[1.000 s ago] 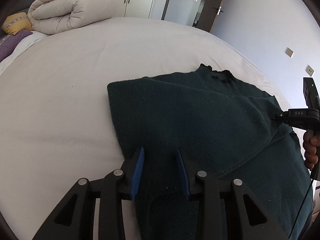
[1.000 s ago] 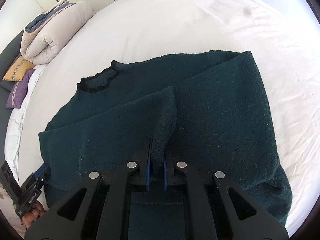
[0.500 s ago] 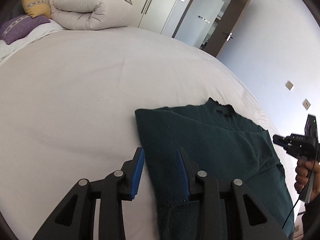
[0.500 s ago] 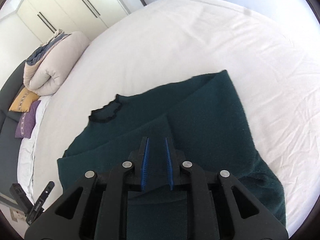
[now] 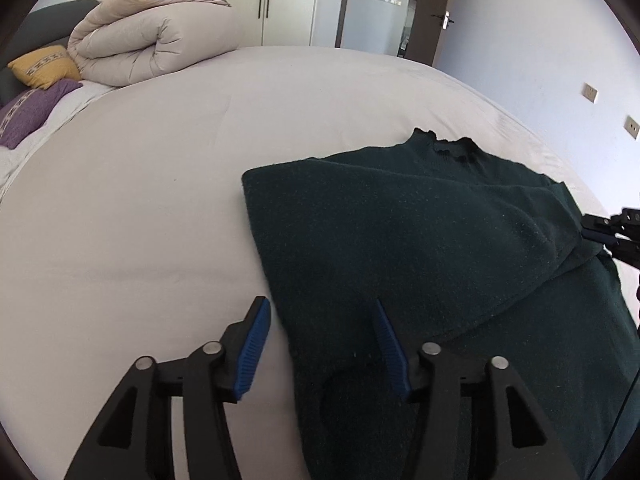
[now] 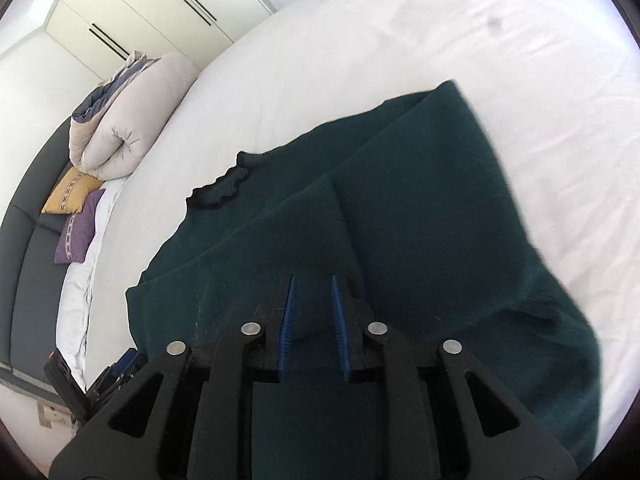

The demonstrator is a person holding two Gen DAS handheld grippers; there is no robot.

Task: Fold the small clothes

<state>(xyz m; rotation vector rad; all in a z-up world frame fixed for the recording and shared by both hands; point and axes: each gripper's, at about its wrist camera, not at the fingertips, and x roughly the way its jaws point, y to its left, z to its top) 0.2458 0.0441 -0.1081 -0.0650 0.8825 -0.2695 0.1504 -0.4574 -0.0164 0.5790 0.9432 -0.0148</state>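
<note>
Dark green sweater (image 5: 420, 248) is lying on the white bed (image 5: 160, 208), toward the bed's right edge in the left wrist view, collar (image 5: 452, 146) pointing away toward the far end. One side is already lying folded over the body; a diagonal fold line is running across the top layer.

Left hand-held gripper (image 5: 320, 344): jaws opening, standing wide, nothing pinched. It is straddling the sweater's left folded edge, one blue pad over bare sheet, the other over knit.

Right hand-held gripper (image 6: 313, 316): jaws opening, a narrow gap between the pads, no fabric clamped; knit is showing below and between them only. In the left wrist view its tip is sitting just beside the sweater's right edge.

Judgement on step: both grippers are releasing after laying a side panel. To do this well, they should be lifting clear straight off the cloth so the pads are not dragging the thick knit and reopening the fold. Next grasp probably belongs at the hem corners near the bed's near edge, taking both layers together, keeping the two sides level.

Containers: none in view. At the bed's far corner, a rolled duvet (image 5: 152, 44), a yellow cushion (image 5: 44, 66) and a purple cushion (image 5: 28, 114) are sitting well apart from the work.
</note>
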